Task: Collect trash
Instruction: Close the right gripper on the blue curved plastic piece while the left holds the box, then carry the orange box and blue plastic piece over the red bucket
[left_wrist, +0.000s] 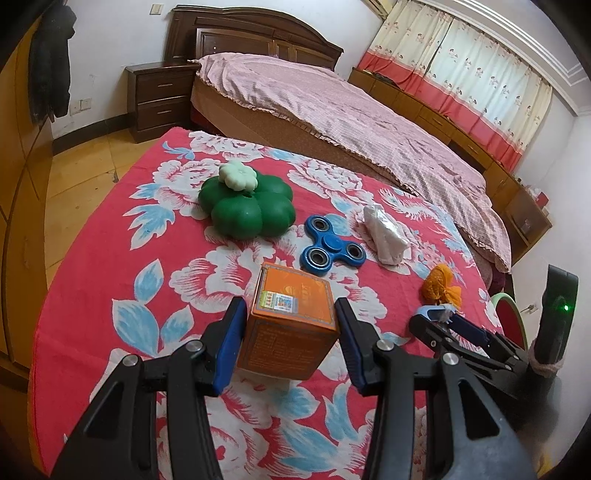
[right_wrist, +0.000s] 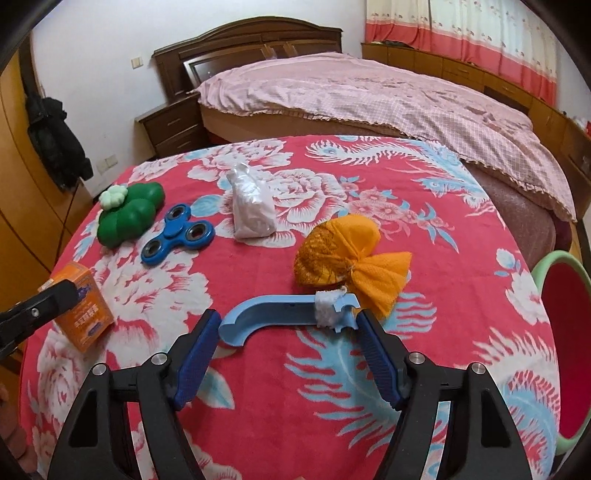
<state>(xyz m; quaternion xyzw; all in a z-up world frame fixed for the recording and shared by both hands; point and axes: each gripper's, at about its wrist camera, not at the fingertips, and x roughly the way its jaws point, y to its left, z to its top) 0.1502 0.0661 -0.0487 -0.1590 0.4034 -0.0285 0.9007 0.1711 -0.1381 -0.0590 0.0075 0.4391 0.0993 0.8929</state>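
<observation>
An orange carton (left_wrist: 291, 325) sits tilted between the blue pads of my left gripper (left_wrist: 290, 308), which is shut on its two sides. The right wrist view shows the same carton (right_wrist: 83, 314) at the far left, with one left finger against it. My right gripper (right_wrist: 288, 317) is open around a curved light-blue plastic piece (right_wrist: 273, 312) with a white wad stuck on it, lying on the red flowered cloth (right_wrist: 369, 406). The pads stand close by its two ends. An orange mesh bag (right_wrist: 343, 258) lies just beyond, and a crumpled white packet (right_wrist: 251, 206) farther back.
A blue fidget spinner (right_wrist: 177, 232) and a green flower-shaped toy (right_wrist: 129, 210) lie at the back left of the cloth. A red bin with a pale green rim (right_wrist: 565, 332) stands off the right edge. A bed (right_wrist: 369, 92) and nightstand (right_wrist: 173, 122) lie behind.
</observation>
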